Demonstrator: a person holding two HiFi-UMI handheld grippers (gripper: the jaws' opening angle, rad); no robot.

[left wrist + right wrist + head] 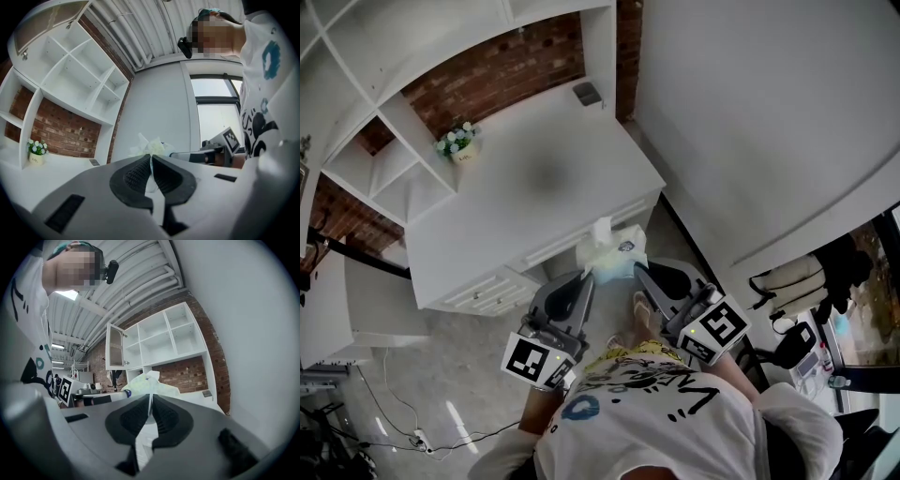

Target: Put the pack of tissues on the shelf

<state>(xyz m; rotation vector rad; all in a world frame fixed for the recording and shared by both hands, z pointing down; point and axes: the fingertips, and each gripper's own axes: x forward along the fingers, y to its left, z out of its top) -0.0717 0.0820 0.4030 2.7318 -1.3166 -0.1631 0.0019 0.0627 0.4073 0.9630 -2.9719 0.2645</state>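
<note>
Near white desk [534, 178], tissue pack [614, 255] in both jaws

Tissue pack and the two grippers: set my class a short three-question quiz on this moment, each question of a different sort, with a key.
1. True or false: the pack of tissues already lies on the shelf.
2. What stands on the white counter? A) flower pot B) kettle C) laptop
3. Fill in: the left gripper and right gripper are each ___ on the pack's wrapper.
Key: 1 false; 2 A; 3 shut.
</note>
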